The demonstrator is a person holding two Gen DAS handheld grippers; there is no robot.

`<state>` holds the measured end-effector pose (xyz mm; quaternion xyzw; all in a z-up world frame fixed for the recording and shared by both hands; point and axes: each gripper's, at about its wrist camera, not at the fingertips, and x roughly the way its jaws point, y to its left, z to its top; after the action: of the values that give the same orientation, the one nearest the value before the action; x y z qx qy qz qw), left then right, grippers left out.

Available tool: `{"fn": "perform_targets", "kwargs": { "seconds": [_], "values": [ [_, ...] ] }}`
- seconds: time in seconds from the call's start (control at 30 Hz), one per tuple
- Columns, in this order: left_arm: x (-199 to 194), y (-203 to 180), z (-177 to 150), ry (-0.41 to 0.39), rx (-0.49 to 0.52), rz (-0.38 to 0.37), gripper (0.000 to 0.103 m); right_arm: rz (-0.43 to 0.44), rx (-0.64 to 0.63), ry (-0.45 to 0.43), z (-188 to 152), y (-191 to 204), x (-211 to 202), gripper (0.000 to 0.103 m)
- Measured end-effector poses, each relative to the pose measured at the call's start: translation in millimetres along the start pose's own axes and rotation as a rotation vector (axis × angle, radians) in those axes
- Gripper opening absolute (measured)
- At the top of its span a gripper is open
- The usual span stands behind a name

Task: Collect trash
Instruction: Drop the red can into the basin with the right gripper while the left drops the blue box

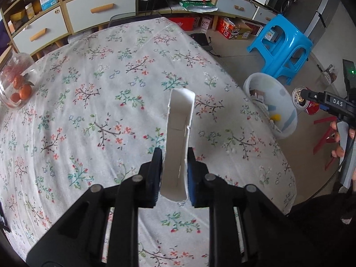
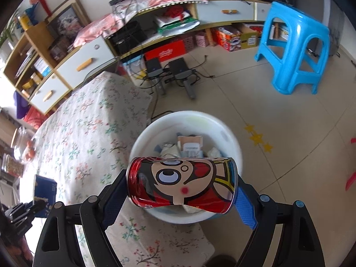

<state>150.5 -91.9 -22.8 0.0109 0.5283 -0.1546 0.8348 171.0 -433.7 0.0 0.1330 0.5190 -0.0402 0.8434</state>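
My left gripper [image 1: 174, 166] is shut on an open white cardboard box [image 1: 179, 138], held above the floral tablecloth [image 1: 89, 102]. In the right wrist view this box shows its blue outside [image 2: 44, 189] at the lower left. My right gripper [image 2: 181, 191] is shut on a red cartoon-printed can [image 2: 181, 183], gripped end to end and held sideways right above the white bin [image 2: 231, 138]. The bin holds paper and packaging scraps. In the left wrist view the bin [image 1: 289, 111] stands beside the table's right edge, with the can [image 1: 300, 98] just right of it.
A glass jar of oranges [image 1: 16, 82] stands on the table's left side. A blue plastic stool [image 1: 282, 46] stands on the floor beyond the bin. A low cabinet with drawers [image 1: 89, 11] lines the far wall. Red objects [image 2: 351, 178] lie on the floor right.
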Motion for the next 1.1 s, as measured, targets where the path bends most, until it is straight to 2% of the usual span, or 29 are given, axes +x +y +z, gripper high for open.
{"fn": "perform_targets", "kwargs": {
  "seconds": [0.07, 0.53, 0.8, 0.83, 0.9, 0.93, 0.97, 1.1],
  "values": [
    [4, -12, 7, 0.001, 0.001, -0.021, 0.022, -0.007, 0.008, -0.003, 1, -6, -2, 0.092],
    [47, -112, 60, 0.021, 0.083, -0.135, 0.024, -0.003, 0.078, -0.037, -7, -51, -30, 0.093],
    [66, -149, 79, 0.004, 0.097, -0.171, 0.027, 0.003, 0.134, -0.055, -11, -65, -40, 0.093],
    [66, -151, 81, -0.01, 0.099, -0.175, 0.029, 0.003, 0.136, -0.057, -11, -66, -41, 0.093],
    [66, -155, 84, -0.027, 0.118, -0.176, 0.049, 0.001, 0.132, -0.067, -12, -64, -43, 0.093],
    [65, -154, 84, -0.034, 0.118, -0.16, 0.069, -0.001, 0.128, -0.069, -11, -63, -44, 0.094],
    [64, -153, 84, -0.043, 0.115, -0.148, 0.079, -0.005, 0.121, -0.072, -10, -62, -44, 0.098],
    [57, -141, 82, -0.043, 0.099, -0.105, 0.082, -0.018, 0.093, -0.079, -10, -53, -45, 0.101]
  ]
}}
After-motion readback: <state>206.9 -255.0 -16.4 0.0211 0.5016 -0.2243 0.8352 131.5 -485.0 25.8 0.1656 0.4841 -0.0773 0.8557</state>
